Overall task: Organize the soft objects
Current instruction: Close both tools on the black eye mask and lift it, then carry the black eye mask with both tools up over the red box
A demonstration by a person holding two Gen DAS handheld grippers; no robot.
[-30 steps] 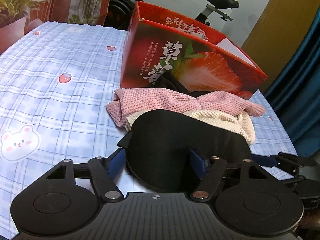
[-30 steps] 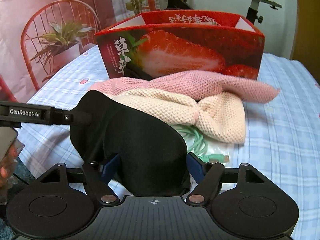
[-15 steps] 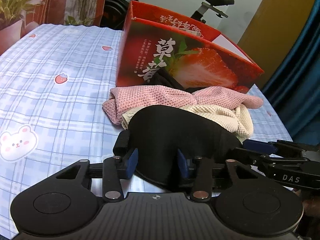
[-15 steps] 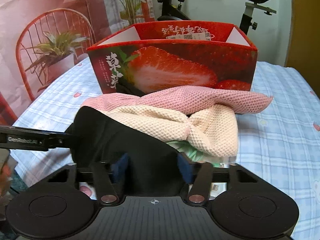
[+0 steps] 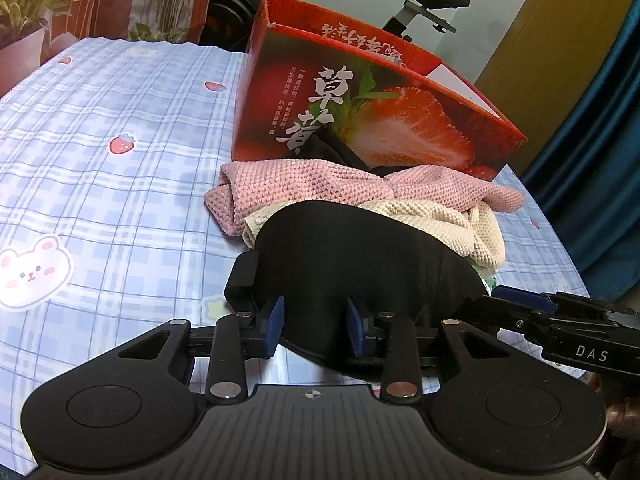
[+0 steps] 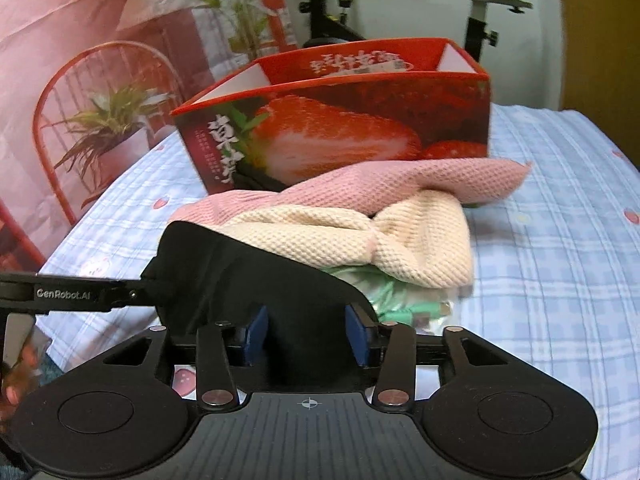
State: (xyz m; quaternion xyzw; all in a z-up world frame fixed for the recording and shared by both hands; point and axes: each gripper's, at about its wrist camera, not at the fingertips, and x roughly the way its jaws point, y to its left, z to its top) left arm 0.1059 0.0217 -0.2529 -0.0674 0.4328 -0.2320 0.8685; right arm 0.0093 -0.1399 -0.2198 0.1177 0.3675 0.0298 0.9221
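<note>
The worktop [image 5: 100,168], covered in a blue checked cloth, is carrying everything here, and the red strawberry box [image 5: 360,120] standing on it serves as the landmark. Nothing can be seen lying inside the box from either view, so the sorting is, by my judgement, only beginning. Just in front of the box a pink knitted cloth [image 5: 304,192] is lying across a cream knitted cloth [image 6: 360,240], with a dark piece of fabric [image 5: 332,152] peeking out between the pink cloth and the box wall; these are all waiting to be handled. Nearest the cameras, on the side of the pile away from the box, a black eye mask [image 5: 352,268] is being held up at both ends. The left gripper [image 5: 314,326] is closing its blue-padded fingers on the mask's lower edge, and the right gripper [image 6: 306,334] is pinching the other end in the same way. Under the mask and cream cloth, a green cable in a clear bag [image 6: 404,304] is lying on the worktop.
</note>
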